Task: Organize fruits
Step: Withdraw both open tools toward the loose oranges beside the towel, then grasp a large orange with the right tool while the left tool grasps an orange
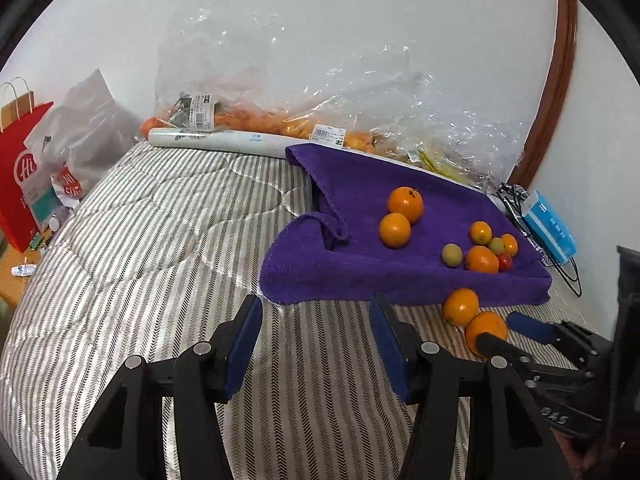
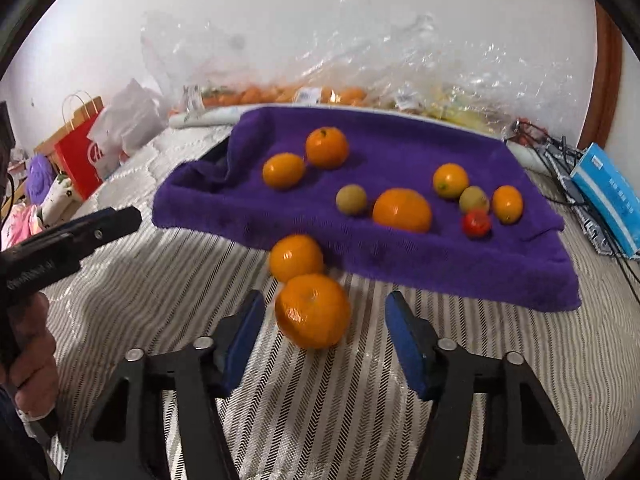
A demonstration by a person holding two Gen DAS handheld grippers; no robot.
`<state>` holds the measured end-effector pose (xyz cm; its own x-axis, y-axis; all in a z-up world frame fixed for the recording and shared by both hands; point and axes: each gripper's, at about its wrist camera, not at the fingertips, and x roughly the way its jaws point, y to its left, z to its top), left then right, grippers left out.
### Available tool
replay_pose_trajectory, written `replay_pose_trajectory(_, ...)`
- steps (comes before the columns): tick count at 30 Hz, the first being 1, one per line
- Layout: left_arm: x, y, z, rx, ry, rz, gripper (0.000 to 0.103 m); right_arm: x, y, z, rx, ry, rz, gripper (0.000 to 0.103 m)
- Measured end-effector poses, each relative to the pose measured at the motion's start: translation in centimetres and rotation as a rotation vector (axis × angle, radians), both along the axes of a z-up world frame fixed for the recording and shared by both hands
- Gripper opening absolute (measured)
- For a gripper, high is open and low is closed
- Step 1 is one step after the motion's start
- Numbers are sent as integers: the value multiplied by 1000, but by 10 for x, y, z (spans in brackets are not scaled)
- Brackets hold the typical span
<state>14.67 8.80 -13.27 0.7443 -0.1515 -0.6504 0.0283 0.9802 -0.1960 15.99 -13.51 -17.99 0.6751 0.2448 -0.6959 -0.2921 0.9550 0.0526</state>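
A purple towel [image 1: 360, 200] [image 2: 400, 152] covers a raised surface on the striped bed and holds several oranges, two greenish fruits [image 2: 351, 199] and a small red tomato [image 2: 476, 223]. Two oranges lie on the bedspread in front of the towel: one [image 2: 296, 257] at its edge, one [image 2: 313, 310] nearer. My right gripper [image 2: 324, 316] is open, its jaws on either side of the nearer orange [image 1: 486, 330] and not closed on it. My left gripper [image 1: 316, 312] is open and empty over the bedspread, left of these oranges.
Clear plastic bags of fruit [image 1: 280, 120] and a white roll [image 1: 220, 142] lie along the wall behind the towel. A blue box [image 1: 550, 224] and cables sit at the right. Red and white bags [image 1: 24, 168] stand at the left edge of the bed.
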Motion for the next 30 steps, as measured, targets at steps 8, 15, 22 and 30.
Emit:
replay_pose_trajectory(8, -1, -14, -7, 39, 16, -40, 53, 3, 5, -4, -32, 13, 8, 41)
replay_pose_trajectory(15, 2, -25, -14, 77, 45, -62, 53, -3, -6, -1, -10, -16, -33, 41)
replay_pose_trajectory(22, 2, -21, -16, 21, 52, -67, 53, -3, -14, 0, 26, -22, -59, 41)
replay_pose_trajectory(30, 0, -23, -14, 28, 36, -82, 50, -4, -15, -1, 3, -14, -91, 41)
